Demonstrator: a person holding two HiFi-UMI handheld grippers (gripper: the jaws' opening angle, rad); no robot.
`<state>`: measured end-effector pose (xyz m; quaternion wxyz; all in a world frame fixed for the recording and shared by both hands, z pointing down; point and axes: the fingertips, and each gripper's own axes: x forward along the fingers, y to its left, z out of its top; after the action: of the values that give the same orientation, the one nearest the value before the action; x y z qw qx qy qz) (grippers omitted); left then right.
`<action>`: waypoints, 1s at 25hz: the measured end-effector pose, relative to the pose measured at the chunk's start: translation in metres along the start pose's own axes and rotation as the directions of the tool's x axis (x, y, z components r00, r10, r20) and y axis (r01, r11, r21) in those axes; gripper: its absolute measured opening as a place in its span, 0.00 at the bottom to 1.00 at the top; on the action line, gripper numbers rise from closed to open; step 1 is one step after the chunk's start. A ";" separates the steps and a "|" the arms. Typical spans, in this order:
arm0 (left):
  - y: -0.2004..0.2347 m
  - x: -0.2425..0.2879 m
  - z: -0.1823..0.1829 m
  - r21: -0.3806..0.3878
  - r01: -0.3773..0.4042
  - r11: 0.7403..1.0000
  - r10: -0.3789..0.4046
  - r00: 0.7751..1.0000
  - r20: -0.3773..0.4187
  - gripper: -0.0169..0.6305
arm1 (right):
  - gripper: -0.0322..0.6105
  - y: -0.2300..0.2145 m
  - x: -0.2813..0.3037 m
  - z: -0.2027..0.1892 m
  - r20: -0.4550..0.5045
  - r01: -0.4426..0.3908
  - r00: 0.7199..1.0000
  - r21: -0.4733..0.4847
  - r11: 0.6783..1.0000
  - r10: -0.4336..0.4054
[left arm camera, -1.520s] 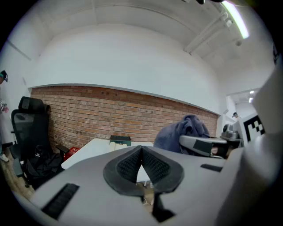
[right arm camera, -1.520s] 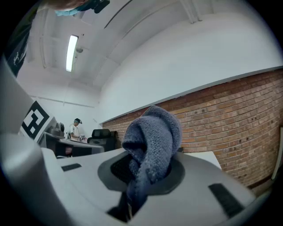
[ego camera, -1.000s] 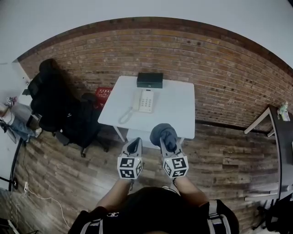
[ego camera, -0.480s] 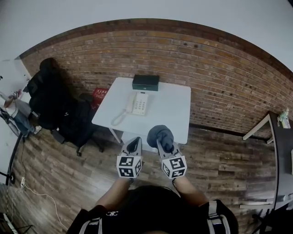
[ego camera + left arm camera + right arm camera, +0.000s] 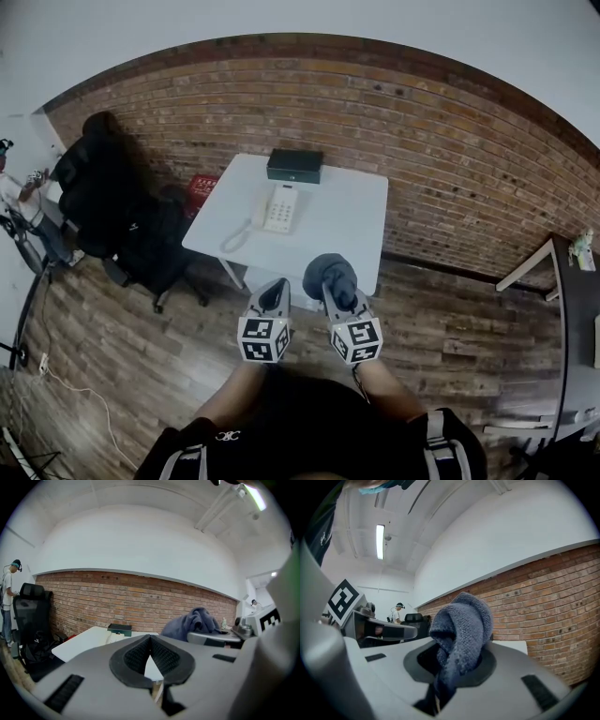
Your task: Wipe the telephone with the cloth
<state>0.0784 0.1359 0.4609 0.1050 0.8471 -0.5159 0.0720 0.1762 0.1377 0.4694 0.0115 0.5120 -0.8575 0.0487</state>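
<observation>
Clenching the cloth (image 5: 328,272), your right gripper (image 5: 337,292) hung by the near edge of the tabletop (image 5: 349,223); left gripper (image 5: 276,291) closed, empty. Telephone (image 5: 278,208) lay toward the far-left corner, well apart. You'd best have approached with the bunched cloth leading.

- Your head camera looks steeply down, well back from the table (image 5: 347,220).
- Your gripper cameras look forward along their jaws; all views share the table and brick wall (image 5: 375,112).
</observation>
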 end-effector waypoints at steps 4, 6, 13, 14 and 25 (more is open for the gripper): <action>0.006 0.004 -0.007 0.010 -0.004 1.000 0.004 1.000 0.007 0.02 | 0.11 -0.007 0.010 -0.011 -0.020 0.017 1.000 -0.010 1.000 -0.018; 0.017 0.012 -0.013 -0.009 -0.007 1.000 0.007 1.000 -0.004 0.02 | 0.11 -0.009 0.021 -0.013 -0.023 0.019 1.000 -0.012 1.000 -0.020; 0.056 0.051 -0.006 -0.044 0.006 0.999 -0.006 1.000 -0.006 0.02 | 0.11 -0.021 0.070 -0.013 -0.044 0.027 0.999 -0.020 0.999 -0.028; 0.062 0.059 -0.005 -0.040 0.009 0.999 -0.009 1.000 -0.006 0.02 | 0.11 -0.026 0.079 -0.015 -0.045 0.036 0.998 -0.016 0.999 -0.037; 0.153 0.144 0.002 -0.107 -0.029 0.994 0.024 0.999 -0.044 0.02 | 0.11 -0.052 0.196 -0.023 -0.114 0.011 0.993 -0.006 1.000 -0.012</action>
<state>0.0084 -0.0559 0.5078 0.1607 0.8315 -0.5280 0.0635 0.1282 -0.0566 0.5099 0.0618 0.5134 -0.8526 0.0755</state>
